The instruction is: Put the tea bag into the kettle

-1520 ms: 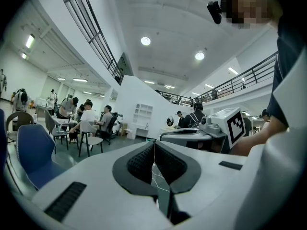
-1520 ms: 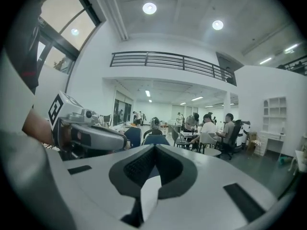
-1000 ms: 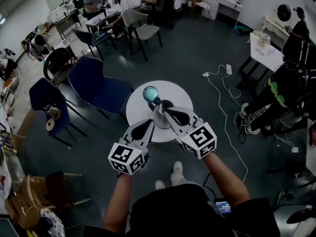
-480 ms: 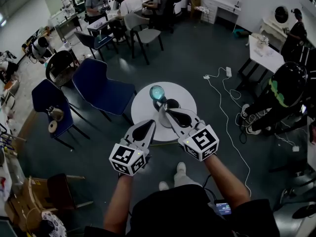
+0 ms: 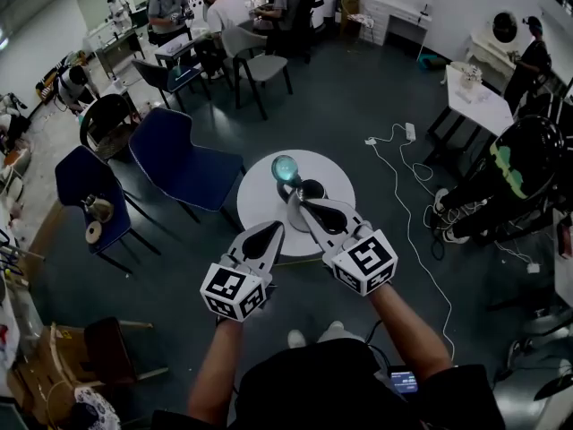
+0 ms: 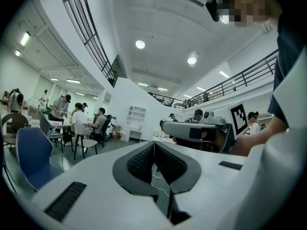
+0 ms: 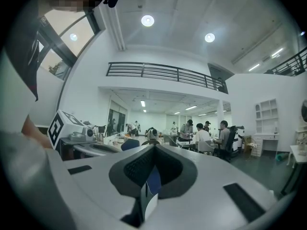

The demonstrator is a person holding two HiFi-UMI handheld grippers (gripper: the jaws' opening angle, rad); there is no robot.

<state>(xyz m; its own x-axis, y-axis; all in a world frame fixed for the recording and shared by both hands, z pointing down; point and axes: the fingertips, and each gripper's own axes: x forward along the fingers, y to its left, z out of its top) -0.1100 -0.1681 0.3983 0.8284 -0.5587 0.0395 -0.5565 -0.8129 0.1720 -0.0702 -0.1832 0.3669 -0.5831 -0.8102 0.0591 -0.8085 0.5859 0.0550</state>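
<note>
While I hold both grippers level over the near side of the round white table, the kettle stands on it at 12 o'clock from me, with its teal glass top farthest from me. My right gripper reaches in from 5 o'clock, and in the head view its tip overlaps the kettle's silver body. I cannot tell whether they touch. In the right gripper view its jaws are pressed together pad to pad. A strip of blue over white shows in the slot under the pads, and I cannot tell whether it is something pinched there or only what lies beyond. I cannot pick out the tea bag for certain in any view.

My left gripper sits at 7 o'clock of the kettle, above the table's near rim and apart from the kettle. In the left gripper view its jaws are also pressed together with nothing between them, and only floor and a thin white cable show through the slot. A blue chair stands at 10 o'clock of the table, and a white cable trails over the dark floor at 3 o'clock.
</note>
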